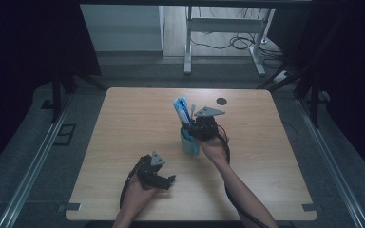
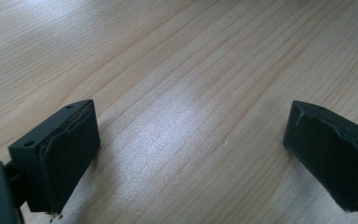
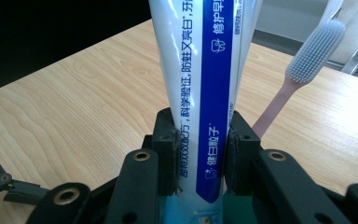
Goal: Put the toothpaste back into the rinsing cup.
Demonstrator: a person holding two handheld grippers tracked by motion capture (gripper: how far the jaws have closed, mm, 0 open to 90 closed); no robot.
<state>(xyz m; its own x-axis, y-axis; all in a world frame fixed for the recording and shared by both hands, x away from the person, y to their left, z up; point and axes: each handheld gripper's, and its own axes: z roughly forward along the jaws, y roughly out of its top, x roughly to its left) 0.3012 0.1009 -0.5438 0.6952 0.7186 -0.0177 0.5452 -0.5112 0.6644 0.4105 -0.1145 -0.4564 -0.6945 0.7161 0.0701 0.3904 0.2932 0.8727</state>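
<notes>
Over at mid-table: right gripper (image 1: 188,125) held above the light blue cup (image 1: 189,142), forearm running up from the bottom right edge of the high view, wrist bent so the gripper's grey plate sits on top and the jaws point toward the far side of the table (image 1: 123,114). Jaws clamped on the toothpaste tube (image 3: 205,93), one black pad pressed against each flat side, seen close up in the right gripper view. Tube standing nearly upright, white and blue with printed lettering, lower end down inside the cup, upper end rising well above the jaws. Just beside the tube, a pink toothbrush (image 3: 303,70) with grey bristles, leaning away from it, handle also down in the cup.

Nearer the front edge: left gripper (image 1: 164,179) resting low on the wood, hand wrapped around its body from behind, forearm entering from the bottom edge, jaws pointing toward the right side of the high view. Jaws spread wide apart with bare tabletop between them, as seen in the left gripper view (image 2: 191,154). Well apart from the cup and from the other hand.
</notes>
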